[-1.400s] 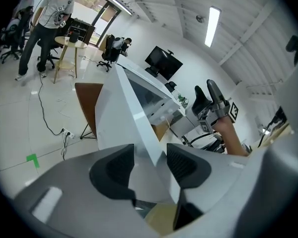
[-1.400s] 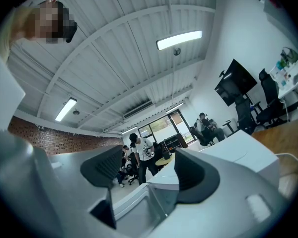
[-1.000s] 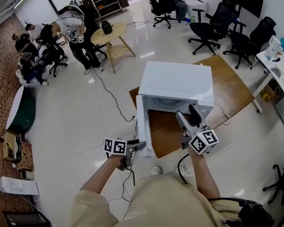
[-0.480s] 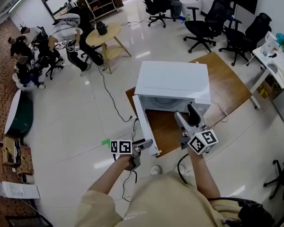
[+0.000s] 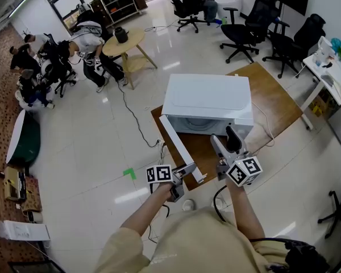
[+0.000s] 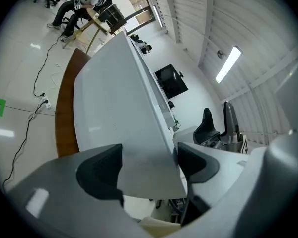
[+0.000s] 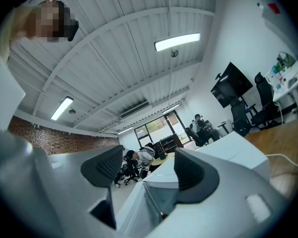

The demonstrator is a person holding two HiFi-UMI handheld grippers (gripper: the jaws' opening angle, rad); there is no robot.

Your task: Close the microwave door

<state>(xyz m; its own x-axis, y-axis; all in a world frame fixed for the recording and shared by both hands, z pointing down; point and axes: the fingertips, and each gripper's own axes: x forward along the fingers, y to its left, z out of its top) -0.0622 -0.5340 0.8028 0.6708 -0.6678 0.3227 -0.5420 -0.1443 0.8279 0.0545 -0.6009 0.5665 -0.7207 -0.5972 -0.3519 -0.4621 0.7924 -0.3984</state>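
A white microwave (image 5: pixel 207 98) sits on a brown wooden board (image 5: pixel 273 101), its door (image 5: pixel 179 149) hinged at the left and standing partly open at a slant. My left gripper (image 5: pixel 187 172) is at the door's free edge. In the left gripper view the door (image 6: pixel 119 103) lies between the jaws of the left gripper (image 6: pixel 149 165), which are opening. My right gripper (image 5: pixel 226 141) hovers in front of the oven cavity and points upward. In the right gripper view that gripper (image 7: pixel 148 170) stands open with nothing between its pads, with the microwave (image 7: pixel 228 148) beyond.
A black cable (image 5: pixel 133 115) trails over the white floor left of the board, near a green tape mark (image 5: pixel 128 173). A round wooden table (image 5: pixel 125 41), office chairs (image 5: pixel 244 33) and several people (image 5: pixel 45 61) are farther back. A desk (image 5: pixel 329 67) stands at the right.
The door's free edge has swung rightward toward the microwave's front. My left gripper has moved right with it and its jaws have spread. The right gripper has stayed put.
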